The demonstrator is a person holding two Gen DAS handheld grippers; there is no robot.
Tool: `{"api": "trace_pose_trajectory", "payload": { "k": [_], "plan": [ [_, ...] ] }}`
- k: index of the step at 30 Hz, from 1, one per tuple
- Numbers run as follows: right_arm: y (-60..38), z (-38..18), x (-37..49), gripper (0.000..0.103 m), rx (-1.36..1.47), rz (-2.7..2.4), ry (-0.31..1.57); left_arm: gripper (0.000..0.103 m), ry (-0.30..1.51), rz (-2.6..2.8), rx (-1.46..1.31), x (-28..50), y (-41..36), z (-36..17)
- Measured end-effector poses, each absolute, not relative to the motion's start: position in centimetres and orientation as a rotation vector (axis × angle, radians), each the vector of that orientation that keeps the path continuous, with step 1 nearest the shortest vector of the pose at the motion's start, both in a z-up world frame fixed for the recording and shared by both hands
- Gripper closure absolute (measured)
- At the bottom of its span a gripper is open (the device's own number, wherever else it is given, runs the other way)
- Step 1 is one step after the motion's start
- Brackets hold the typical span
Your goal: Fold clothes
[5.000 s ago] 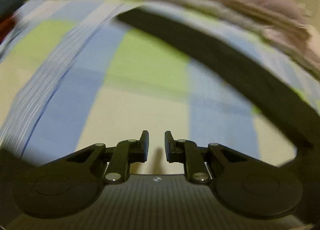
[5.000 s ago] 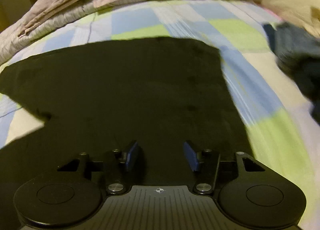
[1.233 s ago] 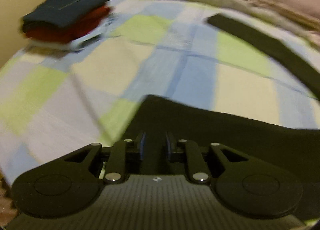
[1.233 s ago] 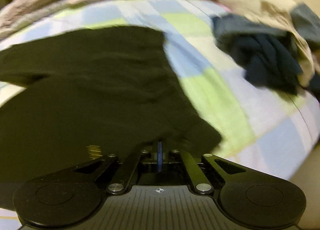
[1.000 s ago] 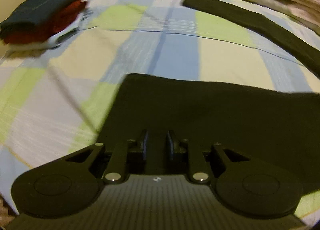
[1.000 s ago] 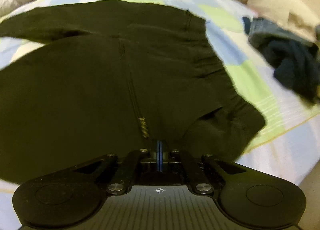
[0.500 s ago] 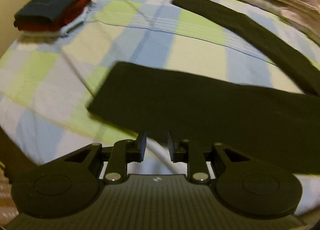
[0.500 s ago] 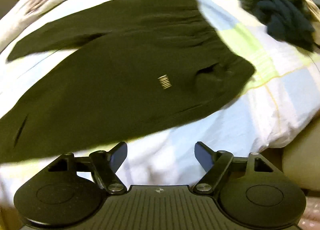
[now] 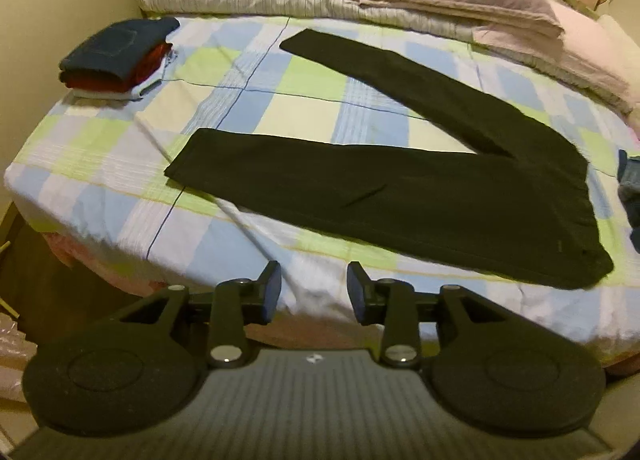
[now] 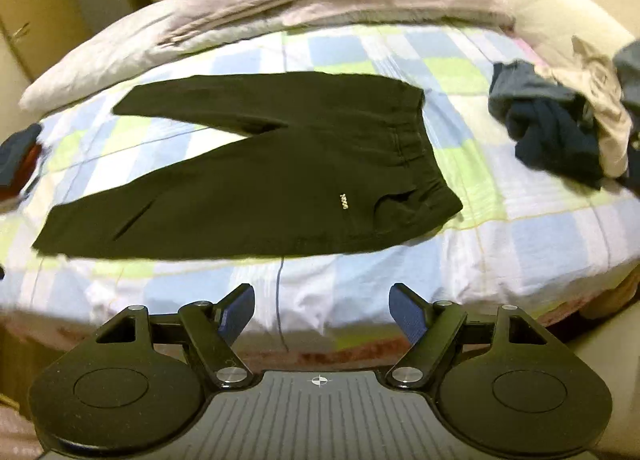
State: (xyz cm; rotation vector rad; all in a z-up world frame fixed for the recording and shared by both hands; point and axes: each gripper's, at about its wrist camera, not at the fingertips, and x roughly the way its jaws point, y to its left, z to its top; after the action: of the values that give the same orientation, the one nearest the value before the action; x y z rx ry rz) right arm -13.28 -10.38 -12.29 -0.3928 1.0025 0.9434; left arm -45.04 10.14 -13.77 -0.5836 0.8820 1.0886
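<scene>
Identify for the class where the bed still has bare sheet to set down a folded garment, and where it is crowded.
Bare sheet lies in the wedge between the two legs of the black trousers, and between the folded stack and the nearer leg. A strip along the near edge is free too. The unfolded heap crowds the right side.

Your left gripper [image 9: 314, 287], at the bottom of its frame, is matte black plastic. Two round, disc-shaped housings sit at lower left and lower right, each with a faint inset circle. Angular arms with triangular cut-outs and silver screws lead to two short fingers [image 9: 270, 292] faced with dark blue pads. Between the discs lies a grey ribbed plate bearing a small white mark. Your right gripper [image 10: 321, 310] matches it: black discs, silver screws, blue-padded fingers [image 10: 238, 312], and a crosshair mark on its ribbed plate.
</scene>
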Motion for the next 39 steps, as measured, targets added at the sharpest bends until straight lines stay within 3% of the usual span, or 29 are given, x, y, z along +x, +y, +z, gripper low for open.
{"api": "trace_pose_trajectory", "payload": {
  "k": [11,32,39],
  "plan": [
    [-14.2,-8.7,-14.9,0.026,-0.391,0.985,0.983,0.067,0.847,1.099,-0.605,-46.7,2.9,-10.2],
    [-17.1,-7.6,-16.9,0.026,-0.430,0.965,1.025,0.066,0.874,1.090,-0.562,-46.7,-0.7,-8.1],
    [-18.0,-8.2,-17.0,0.026,-0.444,0.950,1.053,0.062,0.892,1.078,-0.541,-46.3,-1.7,-8.4]
  ]
}}
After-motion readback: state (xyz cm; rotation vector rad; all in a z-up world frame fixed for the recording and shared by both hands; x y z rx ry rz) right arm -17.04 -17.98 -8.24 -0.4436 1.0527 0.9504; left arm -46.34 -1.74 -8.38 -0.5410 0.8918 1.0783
